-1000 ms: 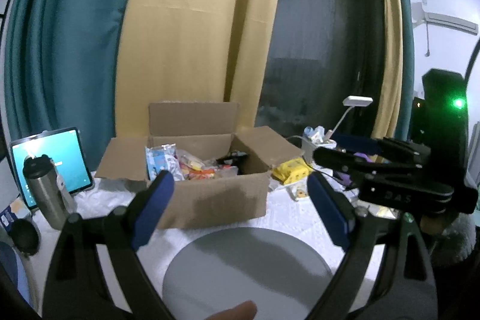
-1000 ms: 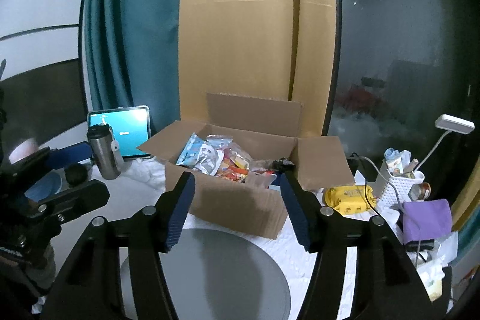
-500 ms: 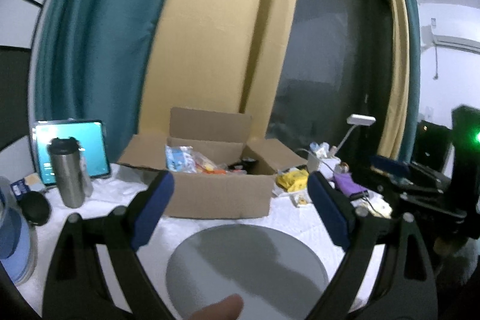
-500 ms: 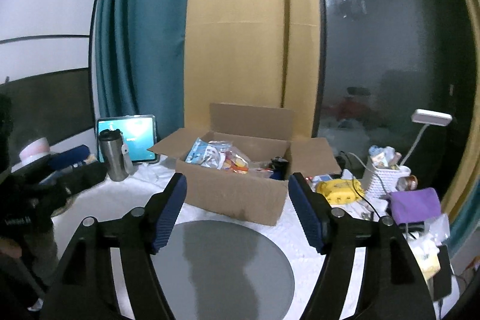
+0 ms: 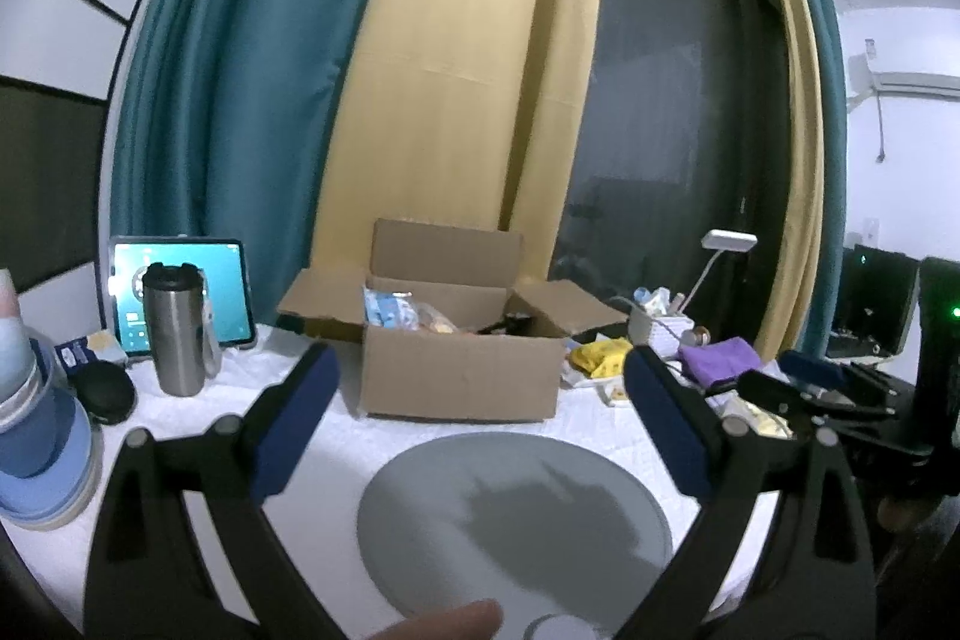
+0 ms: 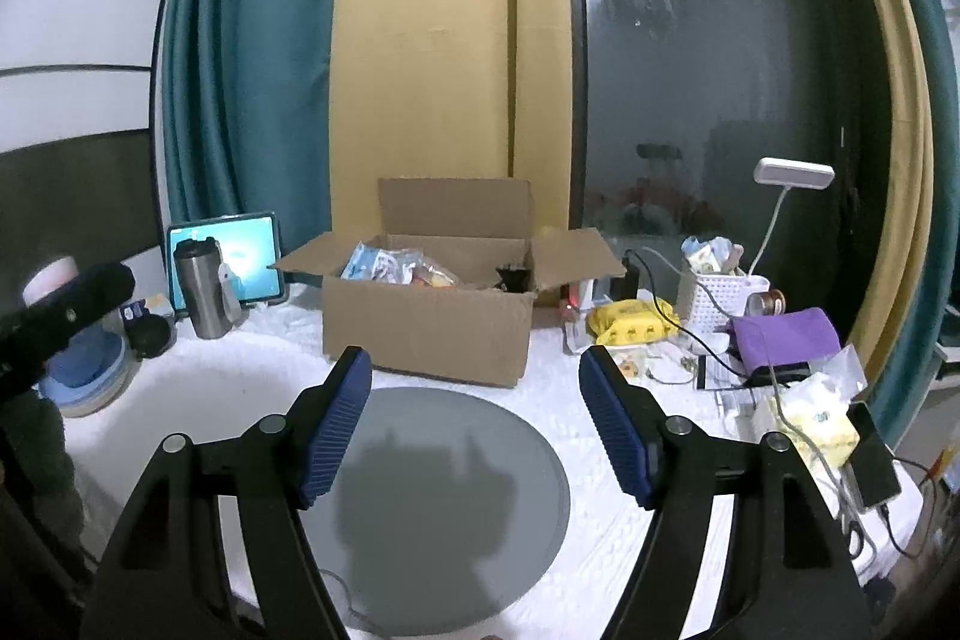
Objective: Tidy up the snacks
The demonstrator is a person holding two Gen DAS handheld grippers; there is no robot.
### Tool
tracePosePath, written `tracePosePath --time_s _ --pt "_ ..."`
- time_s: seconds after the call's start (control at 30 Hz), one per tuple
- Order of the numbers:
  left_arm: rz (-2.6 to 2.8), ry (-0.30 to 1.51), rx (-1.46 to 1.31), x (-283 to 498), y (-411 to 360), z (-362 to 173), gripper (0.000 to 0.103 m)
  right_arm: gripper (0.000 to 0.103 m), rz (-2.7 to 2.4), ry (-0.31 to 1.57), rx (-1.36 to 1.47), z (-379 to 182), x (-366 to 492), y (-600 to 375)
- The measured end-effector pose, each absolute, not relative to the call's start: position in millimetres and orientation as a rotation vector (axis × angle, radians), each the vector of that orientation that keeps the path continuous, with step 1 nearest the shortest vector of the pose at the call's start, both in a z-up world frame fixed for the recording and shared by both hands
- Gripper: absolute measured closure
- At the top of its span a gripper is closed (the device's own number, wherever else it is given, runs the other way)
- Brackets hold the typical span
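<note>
Hovering above grey mat (image 6: pixel 432 496): L gripper (image 5: pixel 480 400) & R gripper (image 6: pixel 474 394) released, empty.

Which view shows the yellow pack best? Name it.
The right wrist view: the yellow pack lies unobstructed right of the cardboard box. In the left wrist view it is smaller, partly hidden.

From here I can't read the snack packets (image 6: pixel 393 267) packed low in the cardboard box (image 6: pixel 429 325), whose front wall hides most of them, and the stack of blue bowls (image 5: pixel 36 451) is cut off by the left wrist view's edge.
</note>
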State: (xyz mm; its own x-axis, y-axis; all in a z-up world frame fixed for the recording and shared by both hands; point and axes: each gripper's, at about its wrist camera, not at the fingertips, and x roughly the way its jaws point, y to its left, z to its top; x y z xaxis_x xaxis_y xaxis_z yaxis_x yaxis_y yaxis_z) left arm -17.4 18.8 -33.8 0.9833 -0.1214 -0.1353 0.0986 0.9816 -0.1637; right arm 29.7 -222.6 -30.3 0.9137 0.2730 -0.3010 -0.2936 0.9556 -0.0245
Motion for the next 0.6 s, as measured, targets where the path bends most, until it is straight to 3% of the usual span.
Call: tracePosePath --time_s 0.6 --pt "-0.123 0.143 -0.156 -18.4 16.9 -30.4 0.006 0.028 0.3 0.289 -0.06 -30.4 28.9 -221.5"
